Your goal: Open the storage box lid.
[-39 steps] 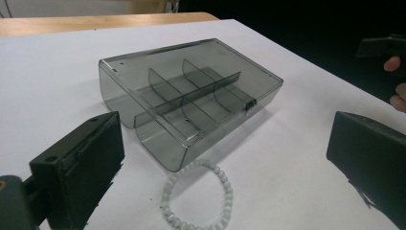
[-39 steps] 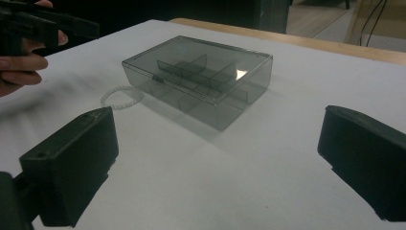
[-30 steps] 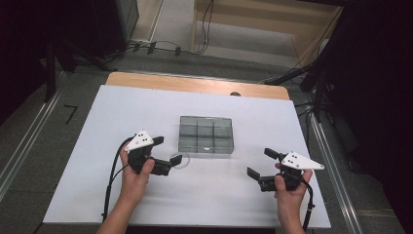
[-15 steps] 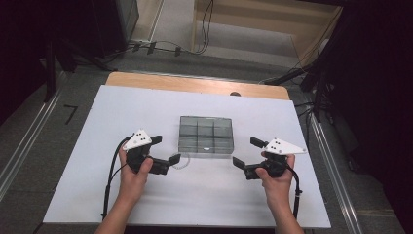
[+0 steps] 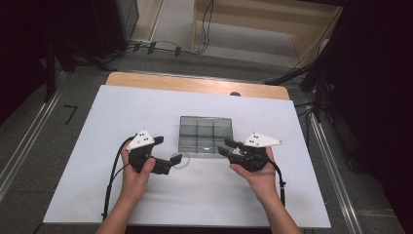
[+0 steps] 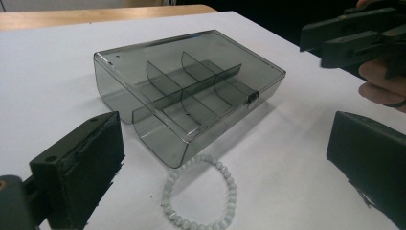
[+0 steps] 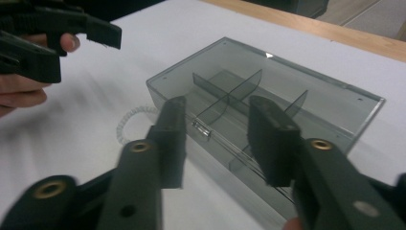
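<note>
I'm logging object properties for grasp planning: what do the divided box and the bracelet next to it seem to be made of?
The box looks like smoke-tinted transparent hard plastic with a glossy finish: its dividers and the white table show through its walls and shut lid, and it reflects light. The bracelet appears to be small round pale beads, milky and slightly shiny, possibly glass or stone; the pictures leave that open.

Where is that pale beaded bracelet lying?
The pale beaded bracelet lies on the white table, beside the smoky clear plastic box's near left corner, by the left gripper.
</note>
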